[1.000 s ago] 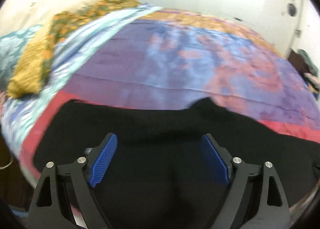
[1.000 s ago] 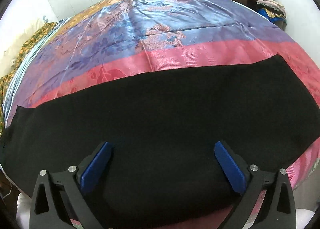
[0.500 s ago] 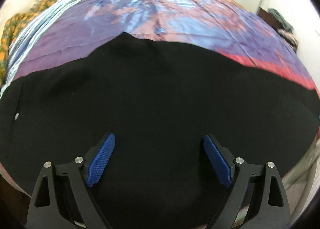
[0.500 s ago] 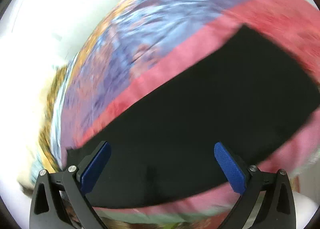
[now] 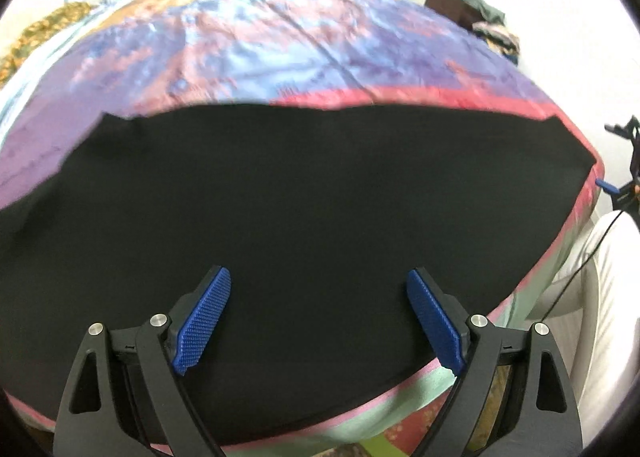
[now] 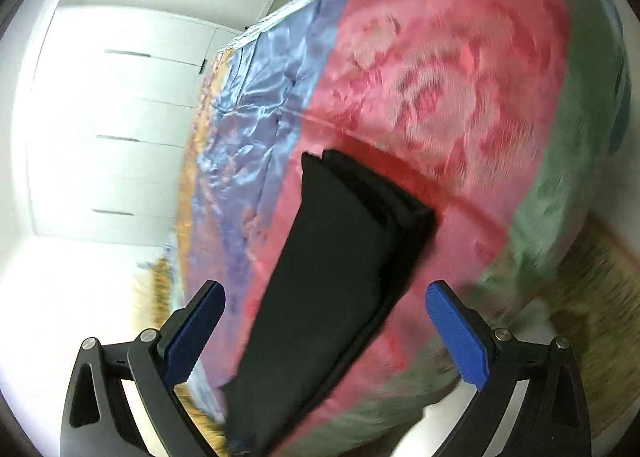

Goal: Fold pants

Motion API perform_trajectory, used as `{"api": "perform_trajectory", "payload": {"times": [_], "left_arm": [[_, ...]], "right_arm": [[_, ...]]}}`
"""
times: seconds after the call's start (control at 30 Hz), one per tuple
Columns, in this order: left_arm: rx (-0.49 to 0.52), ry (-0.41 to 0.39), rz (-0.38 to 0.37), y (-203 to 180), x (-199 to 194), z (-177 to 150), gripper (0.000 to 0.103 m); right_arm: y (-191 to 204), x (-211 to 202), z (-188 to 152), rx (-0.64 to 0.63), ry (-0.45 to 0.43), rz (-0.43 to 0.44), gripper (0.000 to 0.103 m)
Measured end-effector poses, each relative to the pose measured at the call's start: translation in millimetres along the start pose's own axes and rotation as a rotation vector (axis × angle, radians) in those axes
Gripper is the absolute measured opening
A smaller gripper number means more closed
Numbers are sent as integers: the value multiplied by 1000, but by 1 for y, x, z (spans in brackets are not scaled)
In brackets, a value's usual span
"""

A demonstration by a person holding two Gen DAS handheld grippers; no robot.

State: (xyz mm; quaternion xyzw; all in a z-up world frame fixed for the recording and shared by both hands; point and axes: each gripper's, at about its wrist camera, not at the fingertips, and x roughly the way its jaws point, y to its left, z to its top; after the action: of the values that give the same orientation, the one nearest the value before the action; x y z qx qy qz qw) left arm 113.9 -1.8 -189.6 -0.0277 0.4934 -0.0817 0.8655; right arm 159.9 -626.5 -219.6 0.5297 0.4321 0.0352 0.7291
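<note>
Now swung toward opposite ends of black pants (image 5: 312,197) lying flat across frame centre on the bedspread (image 5: 280,49), left claw (image 5: 320,321) and right claw (image 6: 324,333) wide open, holding nothing, seemingly ready for a lengthwise fold.

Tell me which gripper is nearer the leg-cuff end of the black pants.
Right. The right gripper hangs open by the cuff end of the black pants; the left gripper hangs open over their middle.
</note>
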Motion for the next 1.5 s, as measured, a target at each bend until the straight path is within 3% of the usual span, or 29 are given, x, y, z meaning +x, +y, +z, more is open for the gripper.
{"api": "perform_trajectory", "payload": {"times": [0.3, 0.4, 0.57, 0.7, 0.73, 0.77, 0.8, 0.83, 0.87, 1.07, 1.17, 1.37, 1.5], "left_arm": [[-30, -7, -8, 7, -3, -6, 91], [-31, -12, -4, 6, 0, -6, 92], [-32, -29, -4, 6, 1, -9, 93], [-36, -42, -7, 7, 1, -10, 94], [-38, -44, -7, 7, 1, -11, 94], [-40, -45, -7, 8, 1, -11, 94], [-42, -46, -8, 8, 1, -11, 94], [-42, -46, -8, 8, 0, -11, 94], [-42, -45, -9, 9, 0, -11, 94], [-88, -22, -30, 16, -8, -9, 94], [-156, -24, -71, 25, -14, -10, 94], [-268, -54, -105, 46, -22, -18, 94], [-302, -76, -112, 56, -28, -23, 94]], "right_arm": [[4, 40, 34, -65, 90, -5, 100], [8, 61, 46, -144, 198, -50, 100], [-1, 66, 54, -125, 230, 3, 103], [-1, 69, 57, -122, 246, -8, 102], [1, 71, 57, -136, 248, -31, 99], [3, 75, 59, -148, 247, -52, 87], [3, 75, 59, -163, 236, -100, 56], [1, 78, 58, -146, 233, -114, 32], [-3, 80, 58, -117, 247, -90, 20], [17, 72, 50, -195, 207, 5, 18], [37, 66, 31, -238, 210, 105, 17], [86, 79, -38, -295, 259, 244, 17], [120, 126, -107, -267, 350, 352, 17]]}}
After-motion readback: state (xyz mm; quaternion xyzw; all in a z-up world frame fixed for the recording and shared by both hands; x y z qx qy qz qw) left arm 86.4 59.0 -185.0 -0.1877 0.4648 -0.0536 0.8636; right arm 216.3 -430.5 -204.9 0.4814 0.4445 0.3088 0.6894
